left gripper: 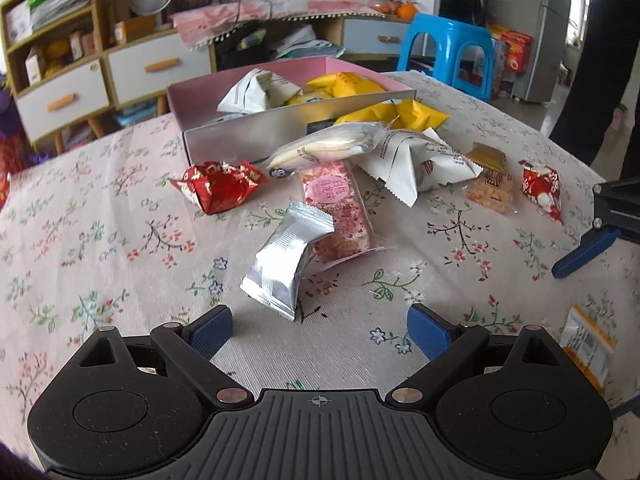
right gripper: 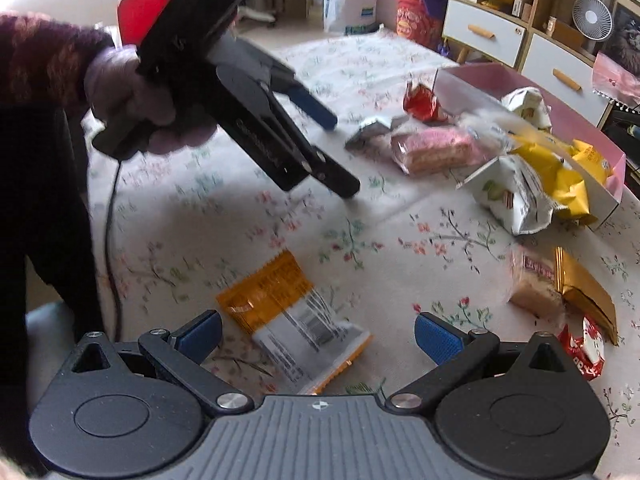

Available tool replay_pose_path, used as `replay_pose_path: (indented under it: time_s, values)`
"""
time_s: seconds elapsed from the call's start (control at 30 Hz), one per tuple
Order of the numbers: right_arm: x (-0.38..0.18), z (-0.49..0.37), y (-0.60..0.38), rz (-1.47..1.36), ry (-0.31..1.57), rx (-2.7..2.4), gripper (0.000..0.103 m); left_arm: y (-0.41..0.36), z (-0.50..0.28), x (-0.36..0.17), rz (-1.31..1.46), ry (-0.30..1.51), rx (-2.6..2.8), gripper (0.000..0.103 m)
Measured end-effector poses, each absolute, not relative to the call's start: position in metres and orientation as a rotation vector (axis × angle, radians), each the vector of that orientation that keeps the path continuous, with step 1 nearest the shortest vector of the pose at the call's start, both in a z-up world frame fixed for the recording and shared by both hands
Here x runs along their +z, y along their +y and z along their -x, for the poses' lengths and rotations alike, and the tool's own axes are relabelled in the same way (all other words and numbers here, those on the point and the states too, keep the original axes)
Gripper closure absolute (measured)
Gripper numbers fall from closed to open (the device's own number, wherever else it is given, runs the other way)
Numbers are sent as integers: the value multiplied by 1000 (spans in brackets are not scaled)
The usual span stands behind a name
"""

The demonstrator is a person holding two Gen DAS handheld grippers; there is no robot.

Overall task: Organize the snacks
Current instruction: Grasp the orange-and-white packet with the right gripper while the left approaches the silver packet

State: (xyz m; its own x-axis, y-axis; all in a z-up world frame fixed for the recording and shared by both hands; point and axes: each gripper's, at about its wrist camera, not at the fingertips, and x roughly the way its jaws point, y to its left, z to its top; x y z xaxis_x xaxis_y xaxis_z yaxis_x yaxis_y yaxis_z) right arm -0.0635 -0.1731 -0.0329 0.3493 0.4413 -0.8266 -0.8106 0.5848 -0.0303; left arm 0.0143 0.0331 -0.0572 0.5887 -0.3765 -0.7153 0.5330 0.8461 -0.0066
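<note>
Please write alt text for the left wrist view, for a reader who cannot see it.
The open left gripper hovers over a floral tablecloth, aimed at a crinkled silver foil snack packet. Behind the packet lie a pink wrapped bar, red, white and yellow packets, and an open pink cardboard box already holding some snacks.

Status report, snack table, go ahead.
Left gripper open, empty, facing silver packet. Right gripper open, empty, over orange packet. Pink box partly filled. Nothing blocking.
</note>
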Motion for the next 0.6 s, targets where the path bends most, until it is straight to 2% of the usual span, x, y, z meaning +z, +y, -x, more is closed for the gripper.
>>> replay_pose_path:
  time_s: [0.3, 0.43, 0.6]
  values:
    - [-33, 50, -185, 430, 853, 742, 12, 42, -30, -59, -203, 751, -510, 7]
    - [-33, 46, -187, 425, 846, 713, 13, 45, -35, -57, -186, 753, -500, 9]
    - [-31, 45, -187, 420, 853, 730, 21, 45, -36, -53, -167, 750, -523, 22]
